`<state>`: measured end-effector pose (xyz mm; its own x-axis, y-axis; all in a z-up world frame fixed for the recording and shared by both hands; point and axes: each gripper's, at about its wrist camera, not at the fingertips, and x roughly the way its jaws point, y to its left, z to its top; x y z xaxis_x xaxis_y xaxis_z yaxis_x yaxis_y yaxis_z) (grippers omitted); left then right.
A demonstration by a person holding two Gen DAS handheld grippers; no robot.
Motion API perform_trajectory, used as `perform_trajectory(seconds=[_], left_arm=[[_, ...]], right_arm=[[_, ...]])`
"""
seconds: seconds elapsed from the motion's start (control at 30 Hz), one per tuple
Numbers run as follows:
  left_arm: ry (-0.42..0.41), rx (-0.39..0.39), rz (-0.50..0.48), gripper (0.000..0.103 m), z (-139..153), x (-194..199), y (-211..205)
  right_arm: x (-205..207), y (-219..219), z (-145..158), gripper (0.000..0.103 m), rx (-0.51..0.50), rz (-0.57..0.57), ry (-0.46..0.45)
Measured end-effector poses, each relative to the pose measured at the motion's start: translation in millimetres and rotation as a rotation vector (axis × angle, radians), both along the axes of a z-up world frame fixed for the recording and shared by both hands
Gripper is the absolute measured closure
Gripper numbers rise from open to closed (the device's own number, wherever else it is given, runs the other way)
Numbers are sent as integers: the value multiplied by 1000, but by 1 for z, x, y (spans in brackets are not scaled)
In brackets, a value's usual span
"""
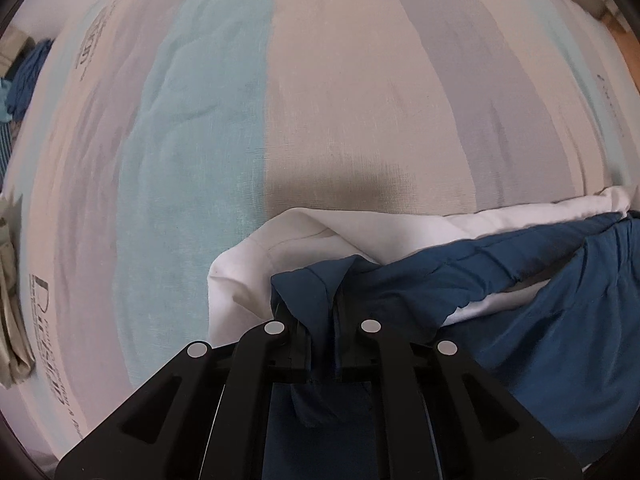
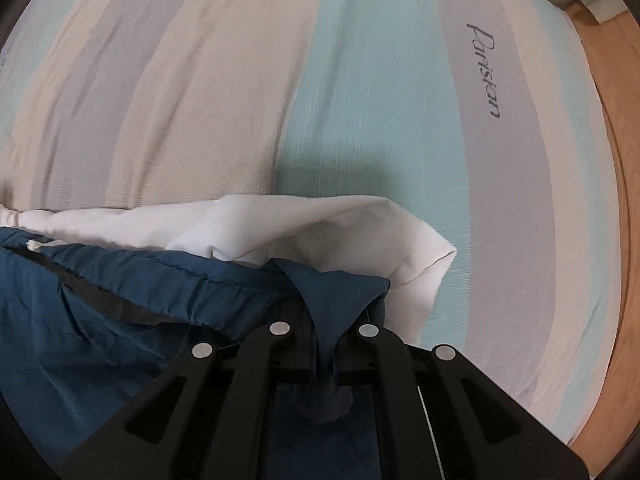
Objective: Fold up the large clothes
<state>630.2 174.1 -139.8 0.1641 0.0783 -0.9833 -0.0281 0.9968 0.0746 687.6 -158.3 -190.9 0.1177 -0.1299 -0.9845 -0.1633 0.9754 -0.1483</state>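
A dark blue garment [image 1: 560, 312] with a white lining or pocket cloth [image 1: 248, 272] hangs over a striped bed. My left gripper [image 1: 322, 320] is shut on a corner of the blue garment's top edge. My right gripper [image 2: 324, 320] is shut on the other corner of the blue garment [image 2: 80, 320], with a white pocket cloth [image 2: 416, 264] sticking out beside it. The garment's edge stretches between the two grippers, held above the bed.
The bed sheet [image 1: 320, 100] has pastel blue, beige and grey stripes with printed words [image 2: 486, 72]. A pile of clothes [image 1: 24, 80] lies at the far left. A wooden floor [image 2: 616, 160] shows past the bed's right edge.
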Motion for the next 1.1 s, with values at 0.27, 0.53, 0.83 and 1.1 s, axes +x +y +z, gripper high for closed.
perform_trajectory(seconds=[0.27,0.53,0.83,1.1], left_arm=[[12,4,24,92,-9,2,-1],[-181,-70,23,18,50,-35,-2],[-128,-97,-50,6,55,-108,15],[-71,-157,-78,6,23,-139,29]], right_arm=[[9,1,-13,99,-10,-30,24],[-24,-2,50,28,-7,35,-184],[-120,40,106,22,192,127,-250],[-167,105,55,22,247,162,-163]])
